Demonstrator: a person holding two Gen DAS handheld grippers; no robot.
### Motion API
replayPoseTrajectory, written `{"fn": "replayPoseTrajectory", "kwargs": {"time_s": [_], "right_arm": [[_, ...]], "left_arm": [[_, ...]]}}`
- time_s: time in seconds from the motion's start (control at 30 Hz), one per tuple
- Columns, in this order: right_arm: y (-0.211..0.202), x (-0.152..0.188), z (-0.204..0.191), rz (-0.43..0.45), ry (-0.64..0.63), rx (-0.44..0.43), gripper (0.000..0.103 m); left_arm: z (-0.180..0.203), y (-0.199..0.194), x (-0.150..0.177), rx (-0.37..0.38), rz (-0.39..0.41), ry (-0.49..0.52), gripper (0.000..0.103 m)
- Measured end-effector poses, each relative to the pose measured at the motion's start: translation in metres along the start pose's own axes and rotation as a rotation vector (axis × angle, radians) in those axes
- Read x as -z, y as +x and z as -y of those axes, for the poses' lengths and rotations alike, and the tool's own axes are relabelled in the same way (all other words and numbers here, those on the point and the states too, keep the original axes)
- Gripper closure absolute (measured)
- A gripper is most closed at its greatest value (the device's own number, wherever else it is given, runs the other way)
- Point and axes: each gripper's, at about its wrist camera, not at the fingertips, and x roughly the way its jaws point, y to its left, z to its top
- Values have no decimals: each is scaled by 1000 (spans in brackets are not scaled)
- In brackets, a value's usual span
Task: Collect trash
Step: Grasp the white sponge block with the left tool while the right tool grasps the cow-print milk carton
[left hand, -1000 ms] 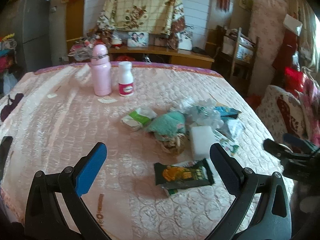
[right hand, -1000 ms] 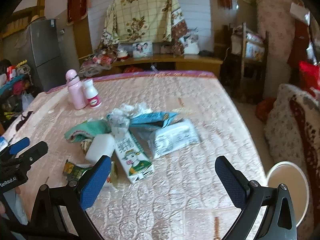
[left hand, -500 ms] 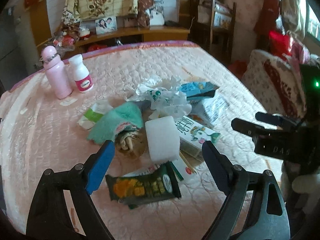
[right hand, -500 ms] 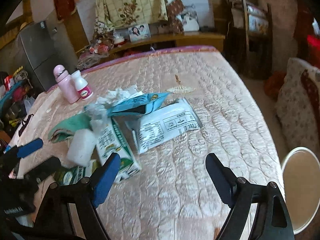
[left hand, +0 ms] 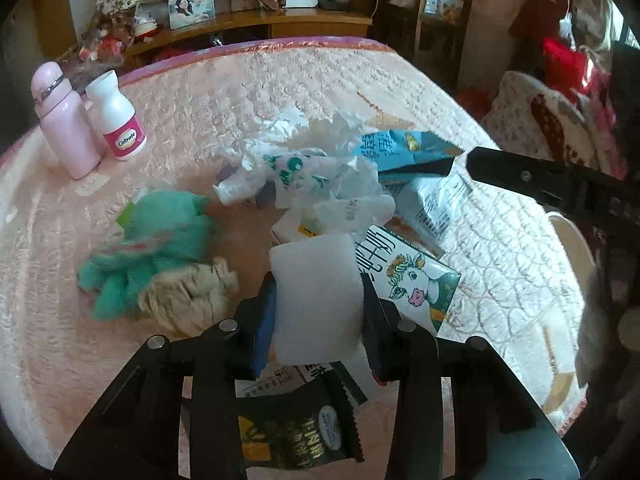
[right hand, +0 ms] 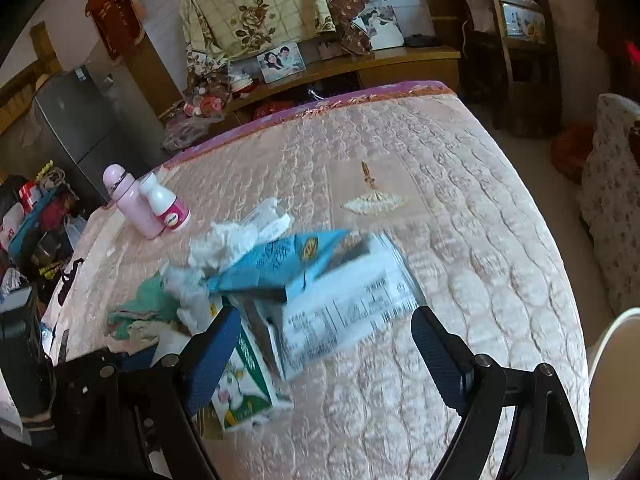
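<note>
The left tool is closing on a white, soft-looking rectangular block, perhaps foam or a tissue pack. Its blue pads already sit against both sides of the block, so the grip looks made or very nearly made. The block is not yet lifted clear of the heap.

The right tool stands wide apart and holds nothing. Just ahead of it, between its spread fingers, lies a white plastic wipes-style packet with printed text, with a torn blue snack wrapper resting on the packet's far edge. By its left finger is a green-and-white milk carton with a cartoon cow.

As I judge it, collecting has barely begun. Nearly all the litter is on the pink quilted surface, a bed or covered tabletop: crumpled white tissue and plastic beyond the left tool, and a dark green snack wrapper beneath it. To its left is a teal and cream cloth bundle. A round white bin rim shows to the right of the right tool, seemingly where the trash should go.
</note>
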Motion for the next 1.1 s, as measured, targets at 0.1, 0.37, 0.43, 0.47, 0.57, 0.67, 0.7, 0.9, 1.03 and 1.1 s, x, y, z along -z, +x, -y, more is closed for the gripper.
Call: {"fn": "replayPoseTrajectory", "kwargs": {"time_s": [0.1,0.37,0.43,0.47,0.57,0.67,0.7,0.9,1.03,1.1], "right_arm": [[-2,-4,-8,-10,-25,-30,18],[6,44,-51,-113,-217,-78,18],[16,53,-60,-132,-250,-61,22],[21,56,-63,-141,-257,-60,31],[37,57,-73,-167,-262,-58,38],[54,52,-84,-162,-296,-9,38],[57,51,-84,-159,-294,-11,38],[38,58,-77,-142,-310,-13,47],[-5,73,-55,-99,-274,-21,51],[-28,82,-37,-83,-241,-22,51]], "left_arm": [[-11,-17,-1,54,15,-32,68],[-36,-68,0,84,74,-80,68],[-37,-76,4,70,83,-72,68],[-37,-80,7,60,86,-64,68],[-39,-86,15,53,89,-65,68],[-39,-87,21,51,89,-76,68],[-37,-87,22,49,89,-77,68],[-14,-91,25,57,101,-43,68],[13,-89,24,87,100,-13,68],[28,-86,23,103,100,7,68]]}}
